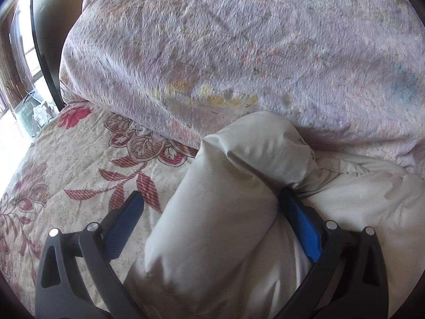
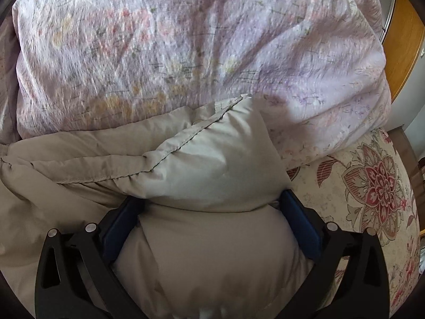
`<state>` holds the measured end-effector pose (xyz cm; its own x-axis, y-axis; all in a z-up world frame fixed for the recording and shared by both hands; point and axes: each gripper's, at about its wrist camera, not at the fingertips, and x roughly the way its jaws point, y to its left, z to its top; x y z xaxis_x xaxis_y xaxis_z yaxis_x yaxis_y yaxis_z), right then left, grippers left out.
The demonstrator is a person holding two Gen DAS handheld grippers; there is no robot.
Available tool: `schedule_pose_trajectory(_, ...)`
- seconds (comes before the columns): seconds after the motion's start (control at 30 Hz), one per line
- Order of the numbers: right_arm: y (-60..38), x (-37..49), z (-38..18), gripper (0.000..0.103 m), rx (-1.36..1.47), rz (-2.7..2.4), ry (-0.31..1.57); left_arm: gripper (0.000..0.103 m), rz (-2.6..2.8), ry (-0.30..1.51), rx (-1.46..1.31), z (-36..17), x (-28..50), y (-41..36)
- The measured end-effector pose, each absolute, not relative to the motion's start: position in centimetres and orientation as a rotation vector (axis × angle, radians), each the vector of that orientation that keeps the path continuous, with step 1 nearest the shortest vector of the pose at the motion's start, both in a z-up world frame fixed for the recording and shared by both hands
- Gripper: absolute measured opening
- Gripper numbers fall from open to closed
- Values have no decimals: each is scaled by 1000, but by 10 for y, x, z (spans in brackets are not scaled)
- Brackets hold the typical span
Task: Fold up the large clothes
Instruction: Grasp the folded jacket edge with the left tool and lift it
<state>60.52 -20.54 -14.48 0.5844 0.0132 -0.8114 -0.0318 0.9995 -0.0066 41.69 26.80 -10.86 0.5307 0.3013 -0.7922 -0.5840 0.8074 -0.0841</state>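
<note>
A thick beige quilt [image 1: 228,212] lies bunched on a bed [image 1: 79,164] whose cover has a red flower print. In the left wrist view, the left gripper [image 1: 209,199] has its jaws spread wide around a puffy fold of the quilt; the right blue pad [image 1: 302,223] touches the cloth, while the left pad stands apart from it over the bed cover, so the grip looks released. In the right wrist view, the right gripper [image 2: 212,207] has both blue pads pressed against a stitched corner of the quilt [image 2: 212,164], grasping it. Just beyond, on the far side, a pale lilac flowered blanket [image 2: 186,47] is heaped against the quilt.
</note>
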Motion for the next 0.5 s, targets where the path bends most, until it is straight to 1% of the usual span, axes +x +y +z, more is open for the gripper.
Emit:
schedule_pose_trajectory(0.07,-218,608,-147,102,-10,22,921,101,541,847,-375,-108,414,271)
schedule_pose_trajectory(0.13,-229,597,-140,102,22,13,855,101,553,817,-379,-104,405,274)
schedule_pose_trajectory(0.17,-239,586,-135,102,65,23,805,101,565,796,-382,-99,394,274)
schedule_pose_trajectory(0.2,-252,572,-127,102,127,39,758,99,555,761,-393,-91,380,274)
schedule_pose_trajectory(0.23,-266,561,-120,102,190,54,739,98,516,714,-414,-81,363,273)
schedule_pose_trajectory(0.33,-318,519,-106,102,372,78,748,98,386,619,-454,-52,303,266)
schedule_pose_trajectory(0.47,-369,456,-101,101,541,92,783,98,337,625,-481,-37,226,268)
schedule_pose_trajectory(0.5,-372,440,-103,99,581,109,802,98,322,636,-513,-37,213,271)
